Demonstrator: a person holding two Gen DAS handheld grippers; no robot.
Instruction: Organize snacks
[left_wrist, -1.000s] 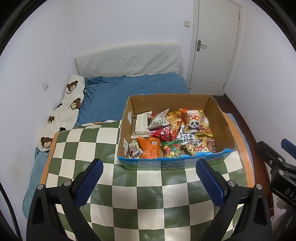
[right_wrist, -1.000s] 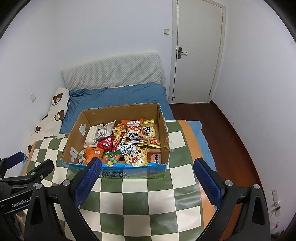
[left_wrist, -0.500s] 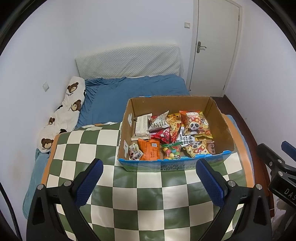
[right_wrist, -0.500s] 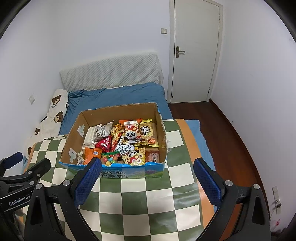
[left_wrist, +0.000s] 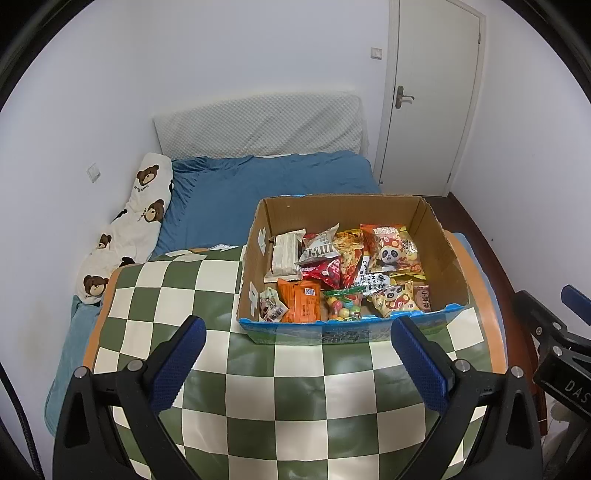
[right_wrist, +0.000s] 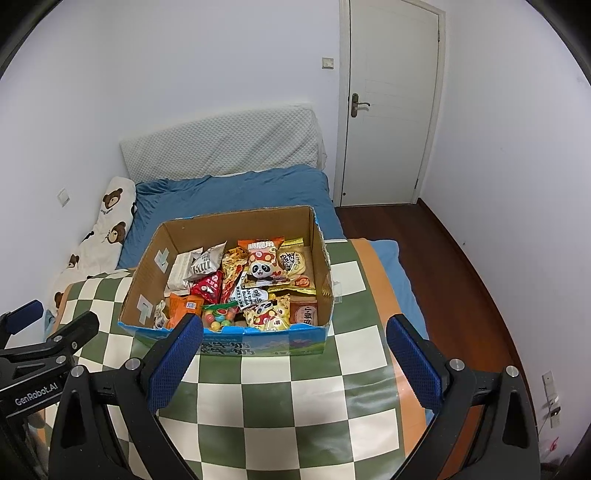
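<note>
My left gripper (left_wrist: 297, 360) and right gripper (right_wrist: 293, 356) both hang spread wide, holding nothing, above the checkered table (left_wrist: 280, 398). The cardboard box (left_wrist: 439, 240) sits just ahead of both, packed with snacks (left_wrist: 343, 273): panda bag (right_wrist: 263, 264), orange pack (left_wrist: 301, 304), candy bag (left_wrist: 345, 304) nearest my fingers. Blue bed (right_wrist: 229, 195) lies beyond the box.

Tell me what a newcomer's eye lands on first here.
The open cardboard box crammed with bright snack packets sits on the green-and-white checkered tablecloth; a panda packet lies toward its far right. Both blue-padded tongs, left and right, hover open before it, empty.
</note>
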